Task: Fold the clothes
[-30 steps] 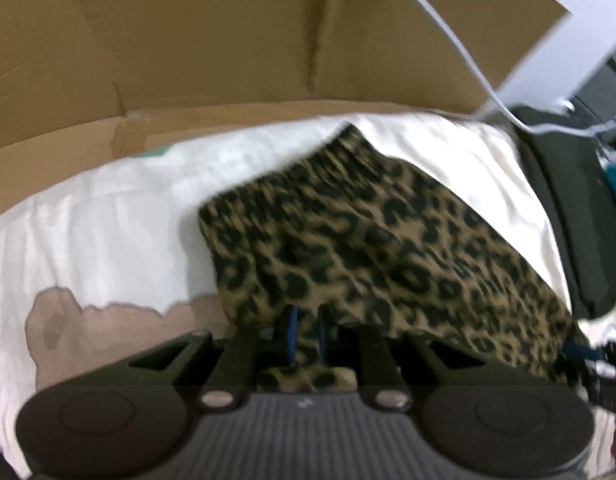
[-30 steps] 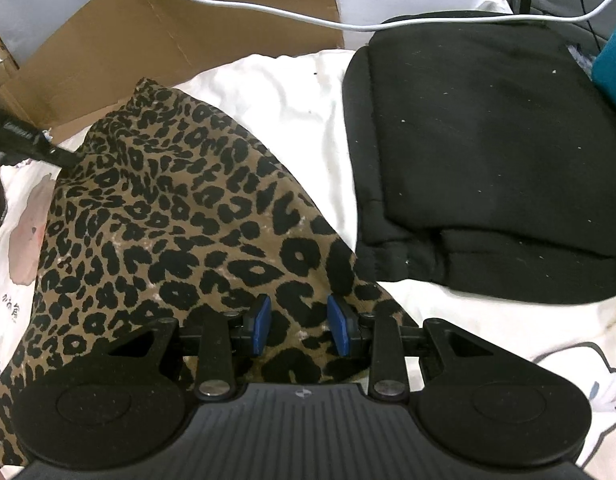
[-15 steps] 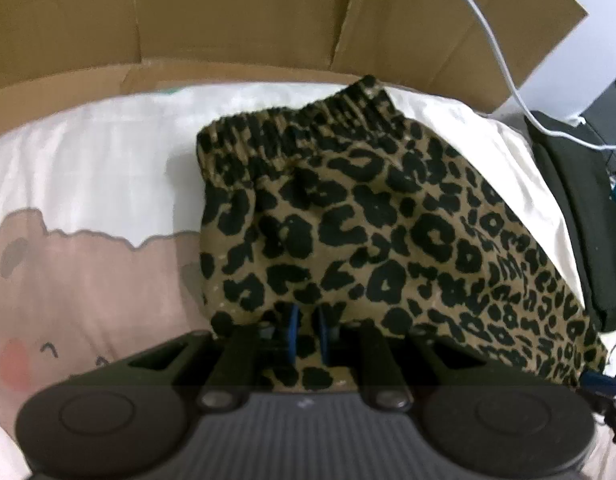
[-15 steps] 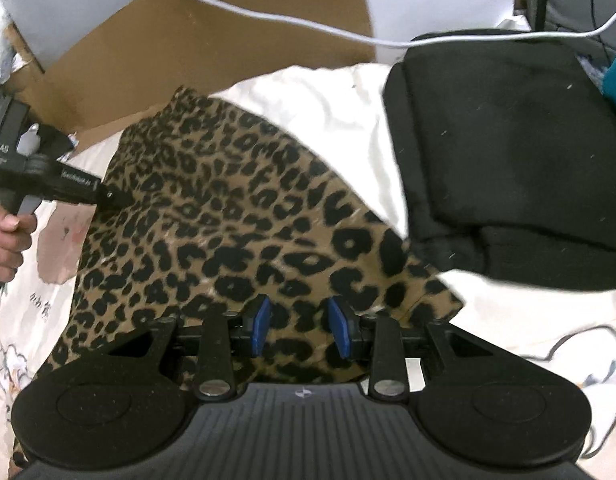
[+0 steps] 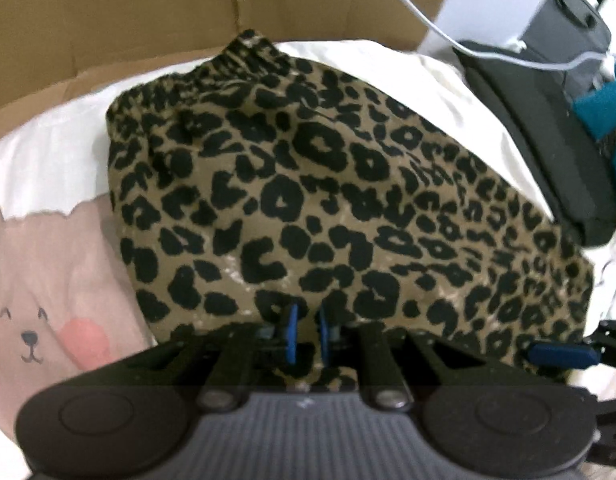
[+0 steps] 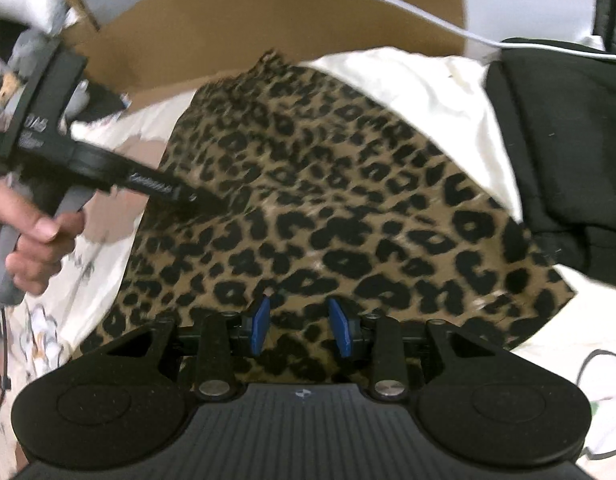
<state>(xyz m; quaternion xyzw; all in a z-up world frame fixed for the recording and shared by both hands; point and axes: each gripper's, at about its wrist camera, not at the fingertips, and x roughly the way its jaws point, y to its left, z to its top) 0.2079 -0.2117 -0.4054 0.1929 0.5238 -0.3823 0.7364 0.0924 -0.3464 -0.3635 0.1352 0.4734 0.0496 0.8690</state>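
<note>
While spread flat on the bear-printed sheet [image 5: 47, 152], lay as one long leopard-print garment [image 5: 308, 184], gathered waistband [image 5: 227, 64] toward the sheet's far edge close to the cardboard [image 5: 127, 12], wide hem toward the right edge just beside a folded black garment [image 6: 568, 140]. Ran slantwise, then, with the long axis from far left to near right. Had both tools along the near long side. Showed the left gripper [image 5: 308, 334] with pads almost together and a pinch of spotted cloth between them, so read as closed on the fabric at the waistband half. Appeared in the right wrist view with its tip on the cloth, carried by the left hand [image 6: 35, 248]. Showed the right gripper [image 6: 297, 330] with blue pads standing apart over the hem half, cloth lying flat in the gap, no pinch visible. Looked open rather than clamped. Put nearly all of the garment ahead of both pairs of fingers, left nearer the waistband, right nearer the hem. Seemed to call for the near side to be carried forward over the long axis, and probably needed the right pads to close on the hem first.
</note>
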